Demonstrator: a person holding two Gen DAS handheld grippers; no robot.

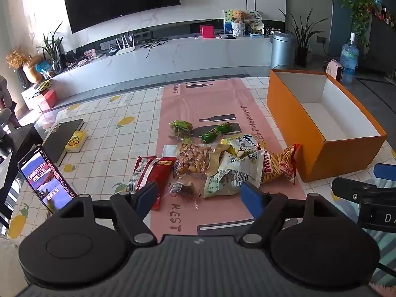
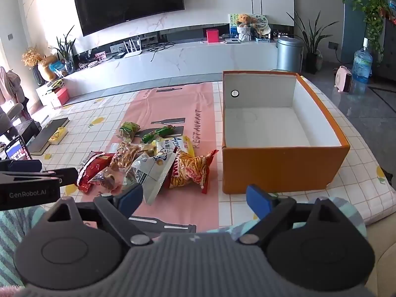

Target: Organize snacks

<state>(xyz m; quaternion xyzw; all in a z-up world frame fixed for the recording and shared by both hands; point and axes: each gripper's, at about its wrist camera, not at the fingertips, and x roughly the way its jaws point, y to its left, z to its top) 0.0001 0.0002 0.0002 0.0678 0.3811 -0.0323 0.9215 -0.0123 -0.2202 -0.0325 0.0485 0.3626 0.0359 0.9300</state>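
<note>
From the left wrist view, the left gripper (image 1: 200,193) tilts down over the near edge of the snack pile (image 1: 217,158) on the pink mat (image 1: 205,101), its blue fingers (image 1: 250,196) spread wide with nothing between them; the orange box (image 1: 319,146) stands to the right. From the right wrist view, the right gripper (image 2: 195,199) also slants down, fingers wide and empty, snacks near left, the box far right, just beside the mat
</note>
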